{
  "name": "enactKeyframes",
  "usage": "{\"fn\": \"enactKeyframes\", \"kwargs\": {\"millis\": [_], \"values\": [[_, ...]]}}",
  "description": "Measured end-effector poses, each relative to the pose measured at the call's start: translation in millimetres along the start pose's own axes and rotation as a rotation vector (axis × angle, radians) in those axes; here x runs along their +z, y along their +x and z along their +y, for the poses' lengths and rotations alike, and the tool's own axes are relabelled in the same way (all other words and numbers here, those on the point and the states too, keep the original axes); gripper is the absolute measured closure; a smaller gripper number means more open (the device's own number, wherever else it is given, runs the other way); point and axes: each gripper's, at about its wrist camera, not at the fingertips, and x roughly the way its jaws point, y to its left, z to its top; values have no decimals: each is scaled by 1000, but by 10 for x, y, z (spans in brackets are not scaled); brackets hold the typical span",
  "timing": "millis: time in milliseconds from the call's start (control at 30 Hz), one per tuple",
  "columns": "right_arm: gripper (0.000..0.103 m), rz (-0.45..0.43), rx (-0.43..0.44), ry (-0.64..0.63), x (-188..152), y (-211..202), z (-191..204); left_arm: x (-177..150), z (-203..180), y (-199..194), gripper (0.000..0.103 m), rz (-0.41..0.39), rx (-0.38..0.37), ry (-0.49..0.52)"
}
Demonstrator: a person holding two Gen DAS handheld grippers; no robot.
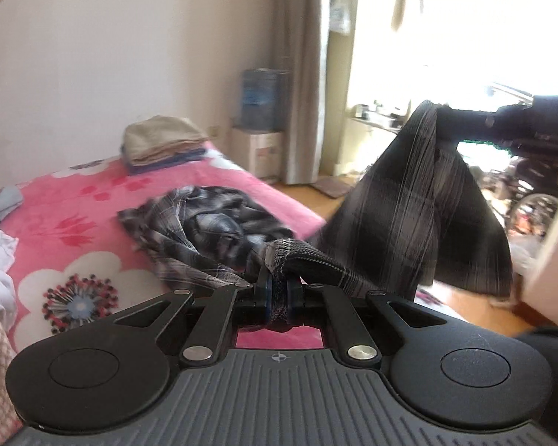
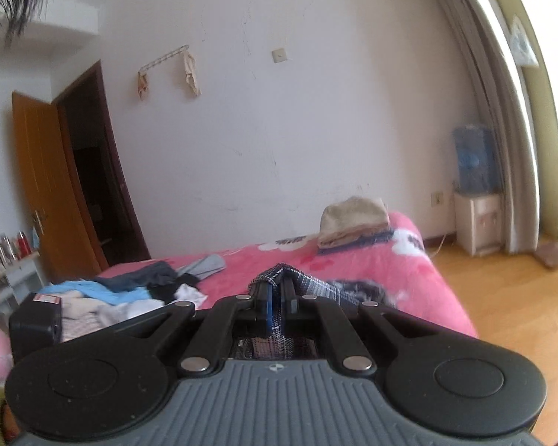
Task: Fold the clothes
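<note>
Two hand-held tongs, one in each of a person's hands, hold a dark checked shirt (image 1: 219,219) above a bed with a pink flowered cover (image 1: 74,219).

The left tongs (image 1: 279,290) are pressed together on a bunched corner of the shirt; the cloth is wedged between the two pads and spills out ahead of them. The right tongs (image 2: 277,297) are likewise clamped on another part of the same shirt, with a fold of checked cloth standing up between the pads.

Seen from the left tongs, the right tongs sit higher and off to the right, and a wide sheet of the shirt hangs down from them toward the floor. The rest of the shirt trails ahead and to the left of the left tongs, crumpled and partly resting on the bed cover. So the stretch of cloth between the two grips runs across from left to right and slants upward toward the right hand. The heap on the bed lies nearer the left tongs.

Beyond the tongs, near the wall, a small stack of folded clothes (image 1: 163,145) sits on the bed. A pile of unfolded clothes (image 2: 130,297) lies to the left of the right tongs.

The shirt looks ready to be pulled taut and laid flat; the slack lies on the left side.
</note>
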Motion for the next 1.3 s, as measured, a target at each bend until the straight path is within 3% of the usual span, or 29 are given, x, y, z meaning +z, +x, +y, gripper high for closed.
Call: {"fn": "enactKeyframes", "kwargs": {"millis": [100,200,300,367,433,500,533,567,600,667,800,933,1167,1300], "values": [[99,53,9,84,-153,-167,-22,-137,-79,-123,98,44,-35,39],[99,153,-19,156,-371,-107,-103,-269,-72,-47,98,166,-43,36],[98,295,-122,218,-577,93,-234,-352,22,83,95,298,-19,-3],[96,410,-201,257,-716,248,-340,-369,146,114,84,343,-5,-61],[95,554,-275,291,-857,392,-471,-337,281,57,64,355,-28,-134],[78,624,-299,308,-905,378,-535,-303,421,-10,48,337,-40,-198],[70,634,-301,295,-894,326,-538,-287,495,-37,40,322,-41,-228],[49,643,-302,282,-883,273,-542,-273,556,-62,37,308,-41,-255],[39,645,-310,256,-860,199,-528,-267,584,-82,33,298,-39,-276],[33,632,-323,201,-796,20,-434,-255,640,-120,28,278,-33,-317],[29,573,-288,222,-612,-144,-415,-204,760,25,15,261,-3,-378],[27,494,-204,321,-490,58,-539,-112,813,359,3,255,26,-384],[27,402,-112,532,-448,1268,-987,51,885,1124,3,278,125,-305],[27,394,-146,521,-343,2048,-1230,109,902,1567,3,303,209,-220]]}}
